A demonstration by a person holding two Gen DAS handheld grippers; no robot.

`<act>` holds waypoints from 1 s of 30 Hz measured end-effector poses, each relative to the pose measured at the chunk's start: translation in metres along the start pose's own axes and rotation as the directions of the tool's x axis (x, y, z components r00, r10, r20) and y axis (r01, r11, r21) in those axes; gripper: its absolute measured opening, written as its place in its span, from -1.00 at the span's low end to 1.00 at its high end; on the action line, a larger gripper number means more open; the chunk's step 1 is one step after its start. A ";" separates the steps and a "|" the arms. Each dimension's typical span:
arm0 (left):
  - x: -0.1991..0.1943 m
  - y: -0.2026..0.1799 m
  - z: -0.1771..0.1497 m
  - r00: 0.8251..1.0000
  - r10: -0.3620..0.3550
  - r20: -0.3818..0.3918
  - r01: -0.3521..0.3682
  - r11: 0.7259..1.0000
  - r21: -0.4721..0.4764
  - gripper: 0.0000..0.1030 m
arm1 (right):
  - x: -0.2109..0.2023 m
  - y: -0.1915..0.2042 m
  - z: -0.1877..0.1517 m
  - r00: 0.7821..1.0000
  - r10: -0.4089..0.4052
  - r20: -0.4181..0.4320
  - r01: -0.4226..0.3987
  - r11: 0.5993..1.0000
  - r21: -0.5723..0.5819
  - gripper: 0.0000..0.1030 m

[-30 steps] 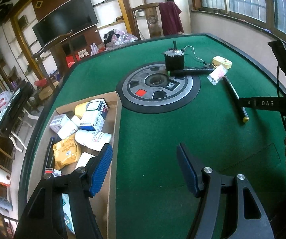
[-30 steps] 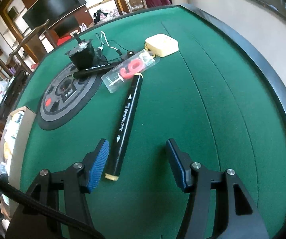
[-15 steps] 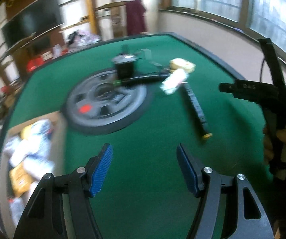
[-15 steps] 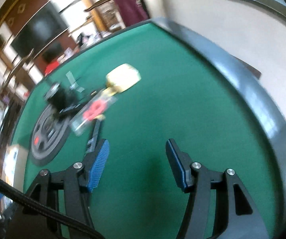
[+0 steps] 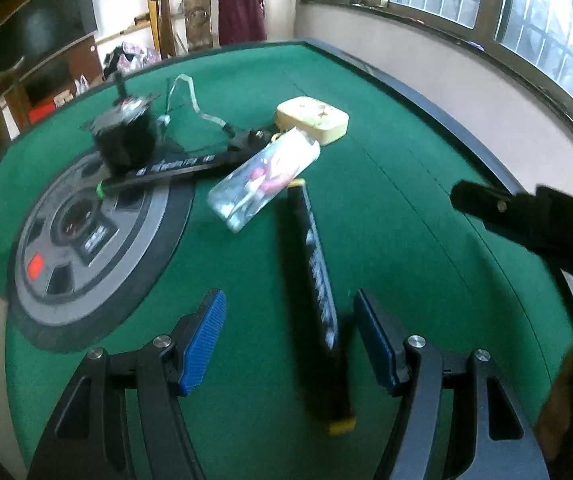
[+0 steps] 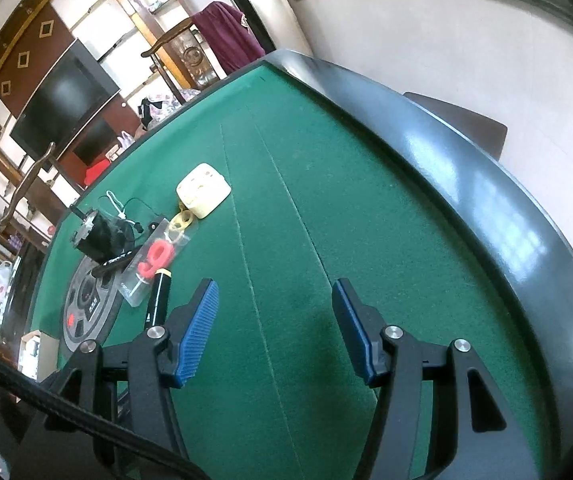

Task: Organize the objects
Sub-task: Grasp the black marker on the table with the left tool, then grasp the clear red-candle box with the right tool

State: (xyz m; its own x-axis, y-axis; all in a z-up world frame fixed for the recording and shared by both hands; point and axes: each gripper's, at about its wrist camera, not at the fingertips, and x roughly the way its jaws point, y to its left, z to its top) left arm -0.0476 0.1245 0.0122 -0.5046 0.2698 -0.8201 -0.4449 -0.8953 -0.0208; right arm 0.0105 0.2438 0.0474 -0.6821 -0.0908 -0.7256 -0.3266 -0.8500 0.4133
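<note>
A long black marker (image 5: 318,292) with a yellow end lies on the green felt, its near part between my left gripper's (image 5: 290,338) open blue pads. Beyond it lie a clear packet with a red piece (image 5: 264,176), a cream box (image 5: 312,120), a black pen-like tool (image 5: 174,166) and a black motor (image 5: 124,136). My right gripper (image 6: 274,330) is open and empty over bare felt; the marker (image 6: 157,298), packet (image 6: 154,256) and cream box (image 6: 203,189) lie to its left. The right gripper's body (image 5: 534,224) shows at the right of the left wrist view.
A round grey and black panel (image 5: 86,240) is set in the table's middle. A cardboard box (image 6: 32,350) with packages sits at the table's left. The table's black rim (image 6: 486,208) curves close on the right. Chairs, a TV and shelves stand beyond.
My left gripper has swung right from the cardboard box and closed in on the marker, now between its pads. My right gripper has pulled right, away from the marker.
</note>
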 end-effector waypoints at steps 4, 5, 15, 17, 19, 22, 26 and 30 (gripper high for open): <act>-0.001 -0.009 0.000 1.000 0.005 0.029 -0.006 0.999 0.035 -0.77 | 0.002 0.002 -0.001 1.000 -0.001 -0.005 0.001 1.000 -0.007 0.12; -0.003 -0.008 -0.002 1.000 -0.003 0.025 0.002 0.999 0.035 -0.78 | 0.003 0.002 -0.002 1.000 -0.004 -0.005 0.004 1.000 -0.010 0.12; -0.070 0.050 -0.039 0.990 -0.124 0.063 0.129 0.987 -0.094 -0.78 | 0.013 0.012 -0.006 0.999 0.001 -0.036 -0.003 0.999 -0.041 0.12; -0.087 0.063 -0.047 0.986 -0.140 0.087 0.149 0.982 -0.113 -0.78 | 0.016 0.021 -0.006 0.999 0.010 -0.052 -0.013 0.998 -0.058 0.12; -0.098 0.073 -0.055 0.984 -0.149 0.097 0.161 0.978 -0.131 -0.78 | 0.020 0.033 -0.006 0.998 0.015 -0.069 -0.021 0.996 -0.085 0.12; -0.100 0.088 -0.060 0.982 -0.161 0.097 0.176 0.970 -0.169 -0.78 | 0.033 0.057 -0.002 0.993 0.028 -0.111 -0.041 0.992 -0.117 0.12; -0.108 0.103 -0.071 0.980 -0.162 0.112 0.182 0.963 -0.197 -0.78 | 0.056 0.087 0.012 0.991 0.002 -0.136 -0.015 0.996 -0.090 0.12; -0.110 0.115 -0.082 0.978 -0.174 0.115 0.195 0.957 -0.216 -0.78 | 0.088 0.116 0.022 0.984 -0.059 -0.167 0.045 0.995 -0.087 0.12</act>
State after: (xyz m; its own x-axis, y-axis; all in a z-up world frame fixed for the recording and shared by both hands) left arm 0.0172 -0.0368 0.0533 -0.5010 0.4602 -0.7329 -0.3640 -0.8804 -0.3040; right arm -0.1013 0.1487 0.0435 -0.5427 -0.1255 -0.8305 -0.2990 -0.8951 0.3307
